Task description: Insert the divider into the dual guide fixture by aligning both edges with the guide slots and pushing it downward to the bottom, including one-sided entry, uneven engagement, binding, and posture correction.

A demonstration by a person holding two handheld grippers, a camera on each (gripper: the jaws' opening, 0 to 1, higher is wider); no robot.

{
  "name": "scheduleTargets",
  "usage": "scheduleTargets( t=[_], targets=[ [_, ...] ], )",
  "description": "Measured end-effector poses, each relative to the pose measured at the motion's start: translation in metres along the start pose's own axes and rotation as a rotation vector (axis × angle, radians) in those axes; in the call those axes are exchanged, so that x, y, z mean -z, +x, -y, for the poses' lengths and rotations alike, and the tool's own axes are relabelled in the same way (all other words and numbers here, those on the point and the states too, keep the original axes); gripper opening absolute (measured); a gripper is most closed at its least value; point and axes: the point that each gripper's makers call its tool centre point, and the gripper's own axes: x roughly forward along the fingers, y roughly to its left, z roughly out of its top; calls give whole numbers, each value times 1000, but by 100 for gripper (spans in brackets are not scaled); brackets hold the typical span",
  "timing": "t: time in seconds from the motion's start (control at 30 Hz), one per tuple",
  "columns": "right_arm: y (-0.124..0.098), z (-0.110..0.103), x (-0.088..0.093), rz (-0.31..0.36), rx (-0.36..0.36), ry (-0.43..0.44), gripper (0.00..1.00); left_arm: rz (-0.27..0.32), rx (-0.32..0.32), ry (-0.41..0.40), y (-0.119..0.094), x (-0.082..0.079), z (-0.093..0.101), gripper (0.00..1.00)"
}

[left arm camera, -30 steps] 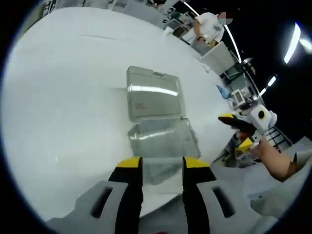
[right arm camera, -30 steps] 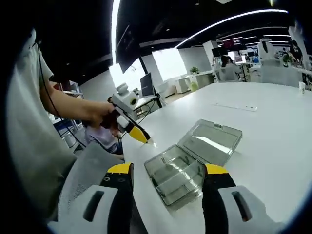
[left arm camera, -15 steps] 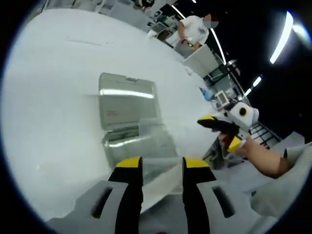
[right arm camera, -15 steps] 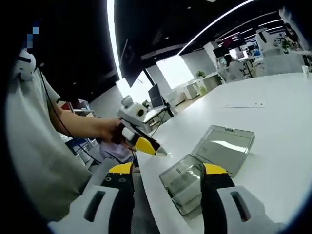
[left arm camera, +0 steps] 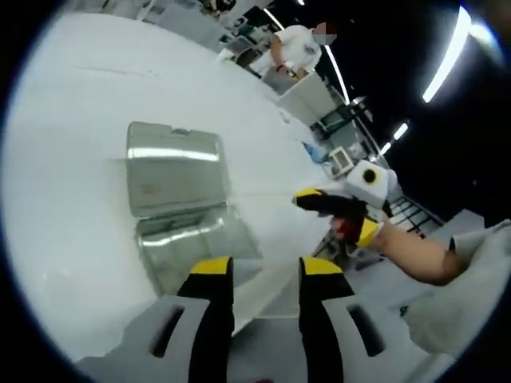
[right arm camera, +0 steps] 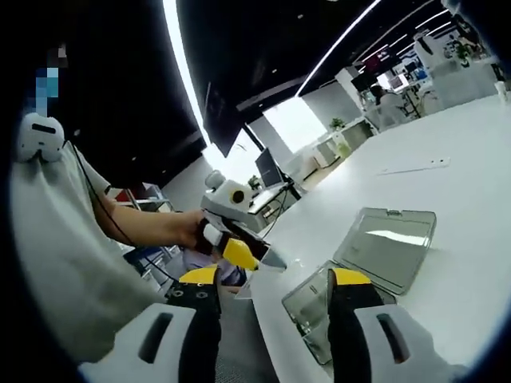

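Fingers of the right gripper [right arm camera: 274,279] spread wide and empty, left gripper [right arm camera: 267,258] pinching a clear divider [left arm camera: 267,289] above the table [left arm camera: 64,159] edge, open clear plastic case [left arm camera: 177,203] near its tips.

Background, office around the large white round table [left arm camera: 72,120].
Beyond the table's far edge a person in a white shirt [left arm camera: 294,44] stands at a pale grey cabinet [left arm camera: 307,96]. A thin flat white strip [right arm camera: 411,167] lies on the table; past its far side sit dark desk monitors [right arm camera: 266,167]; long ceiling light strips [right arm camera: 185,76] run overhead.
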Motion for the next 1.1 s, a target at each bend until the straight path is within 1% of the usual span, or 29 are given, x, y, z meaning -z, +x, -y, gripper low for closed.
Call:
scheduleTargets(
  t=[0.07,0.17,0.3,0.43,0.6,0.83,1.1],
  targets=[
    [2,-3,-5,21,-24,22,50,0,10,3,1,0,1,28],
    [4,-6,-7,26,-48,38,48,-12,22,2,4,2,5,28],
    [6,-12,-11,43,-84,58,48,-2,57,16,5,1,13,28],
    [8,-17,-13,47,-120,78,48,-16,69,19,8,3,17,28],
    [10,-23,-17,70,-156,100,48,-14,110,18,10,3,27,28],
    [10,-30,-23,98,-199,133,48,-7,152,19,11,1,39,28],
    [12,-36,-25,103,-232,147,50,6,195,20,11,-2,51,28]
  ],
)
